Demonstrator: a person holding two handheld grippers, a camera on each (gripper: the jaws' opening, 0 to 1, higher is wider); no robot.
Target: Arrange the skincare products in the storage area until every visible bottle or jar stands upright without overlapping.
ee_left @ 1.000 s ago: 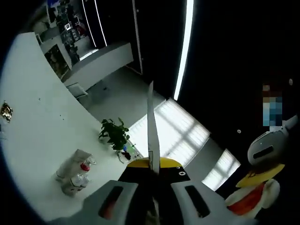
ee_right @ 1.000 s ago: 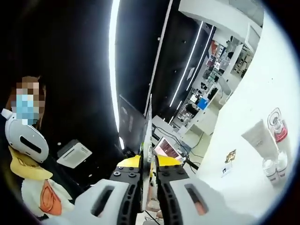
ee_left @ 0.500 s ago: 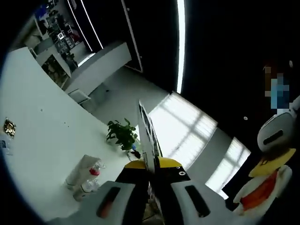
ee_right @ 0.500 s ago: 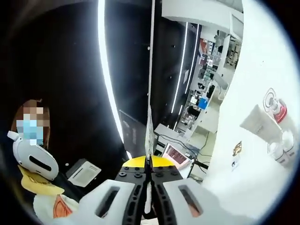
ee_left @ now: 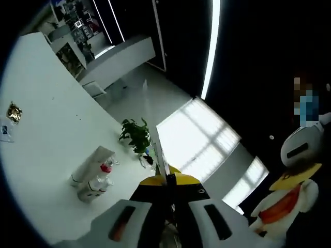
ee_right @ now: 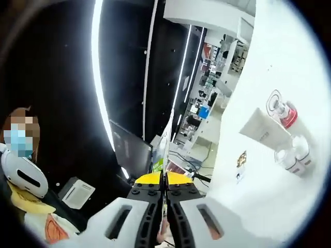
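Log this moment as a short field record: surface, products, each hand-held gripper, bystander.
surface: white table
products: white tube, red-collared clear bottle and two small clear bottles clustered together, apart from both grippers
table extras: small card
background: potted plant
left hand-held gripper: jaws closed on a thin flat card seen edge-on
right hand-held gripper: jaws closed on a thin flat card seen edge-on
bystander: person in white, yellow and orange clothing
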